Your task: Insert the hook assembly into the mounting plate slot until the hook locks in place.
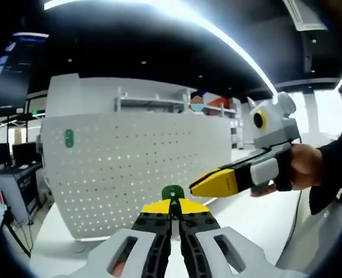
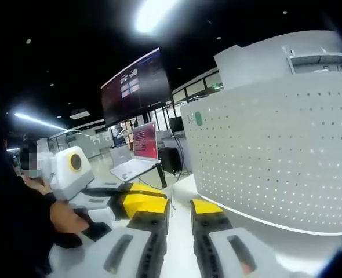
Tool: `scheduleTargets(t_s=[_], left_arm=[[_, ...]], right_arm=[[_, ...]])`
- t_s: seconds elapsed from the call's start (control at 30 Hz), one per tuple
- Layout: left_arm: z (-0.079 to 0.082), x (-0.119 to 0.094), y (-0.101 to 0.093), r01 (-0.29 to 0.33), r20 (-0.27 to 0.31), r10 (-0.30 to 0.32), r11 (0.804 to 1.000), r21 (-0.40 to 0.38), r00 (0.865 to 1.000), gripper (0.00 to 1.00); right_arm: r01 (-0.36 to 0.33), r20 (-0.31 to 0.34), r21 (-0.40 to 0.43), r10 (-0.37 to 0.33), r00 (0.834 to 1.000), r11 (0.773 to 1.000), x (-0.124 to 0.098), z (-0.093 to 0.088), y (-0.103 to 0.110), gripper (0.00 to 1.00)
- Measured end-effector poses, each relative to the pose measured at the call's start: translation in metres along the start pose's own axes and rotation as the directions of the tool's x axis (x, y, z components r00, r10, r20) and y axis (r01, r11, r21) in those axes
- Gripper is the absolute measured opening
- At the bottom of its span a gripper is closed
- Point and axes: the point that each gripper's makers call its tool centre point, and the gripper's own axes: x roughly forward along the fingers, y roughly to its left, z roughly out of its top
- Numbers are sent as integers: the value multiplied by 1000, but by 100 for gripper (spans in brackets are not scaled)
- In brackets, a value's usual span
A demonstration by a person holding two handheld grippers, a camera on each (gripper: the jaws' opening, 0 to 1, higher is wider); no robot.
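Your left gripper (image 1: 172, 209) has its yellow-tipped jaws pressed together on a small green hook piece (image 1: 173, 192) — it pokes out just past the tips. Straight ahead along the jaws stands the upright white perforated mounting plate (image 1: 130, 168), well apart, so I judge the coming move is a push forward. Your right gripper (image 2: 179, 209) is spread and holds nothing — the plate (image 2: 275, 156) lies to its right.

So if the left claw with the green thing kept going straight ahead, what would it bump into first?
Most likely the white pegboard panel standing right ahead. The left claw points at its lower part, holding a small green piece. How far off the panel stands is hard to judge.
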Motion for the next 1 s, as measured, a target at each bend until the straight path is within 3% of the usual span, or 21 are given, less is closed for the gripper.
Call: scheduleTargets(t_s=[0.6,1.0], left_arm=[[29,13,32,-56,36,55,998,33,998,3],[53,28,60,-125,78,121,991,47,990,3]], right_arm=[[45,-21,-171,-49,999,984,-16,-1,-6,26],[80,-11,-185,-84,996,979,-29,-2,-12,30]])
